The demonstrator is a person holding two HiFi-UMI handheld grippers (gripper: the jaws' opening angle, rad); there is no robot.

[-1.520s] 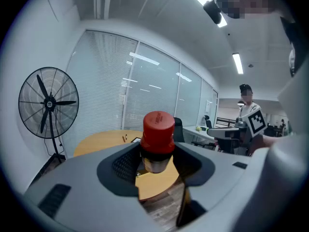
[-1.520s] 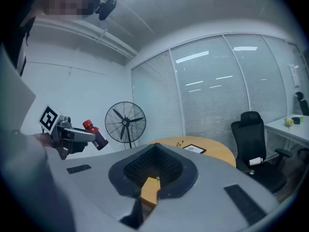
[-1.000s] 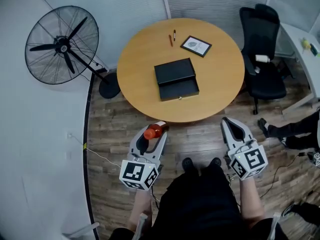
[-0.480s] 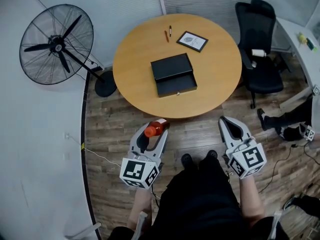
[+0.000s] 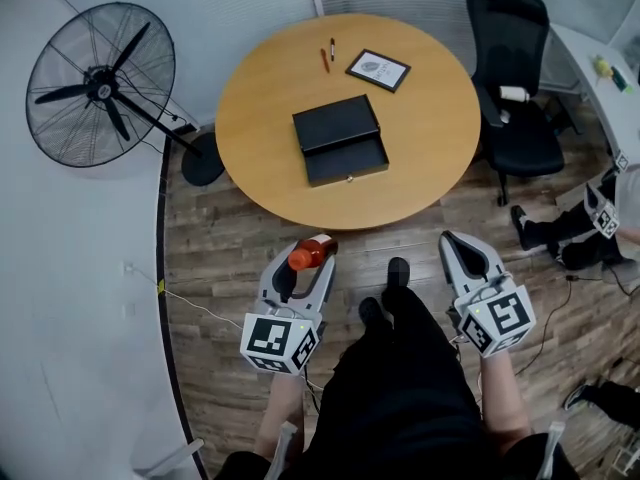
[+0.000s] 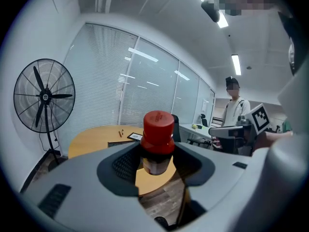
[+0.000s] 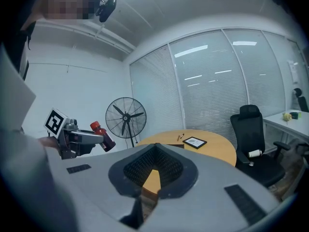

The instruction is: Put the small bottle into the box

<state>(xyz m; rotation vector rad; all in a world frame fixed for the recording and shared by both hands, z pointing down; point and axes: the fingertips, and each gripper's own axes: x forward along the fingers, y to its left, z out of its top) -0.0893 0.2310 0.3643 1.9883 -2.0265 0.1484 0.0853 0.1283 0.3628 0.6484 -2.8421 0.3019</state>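
One small bottle (image 6: 157, 141) is still clamped in the left gripper (image 5: 311, 257). The right gripper (image 5: 457, 240) is kept closed and empty. One box (image 5: 340, 138) is counted on one table (image 5: 430, 138).

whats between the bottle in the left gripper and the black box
Head view: only bare wooden floor and bare tabletop separate the small bottle from the box.

Red-capped small bottle (image 5: 308, 255) (gripped, tilted); black box (image 5: 340, 139) lies open.
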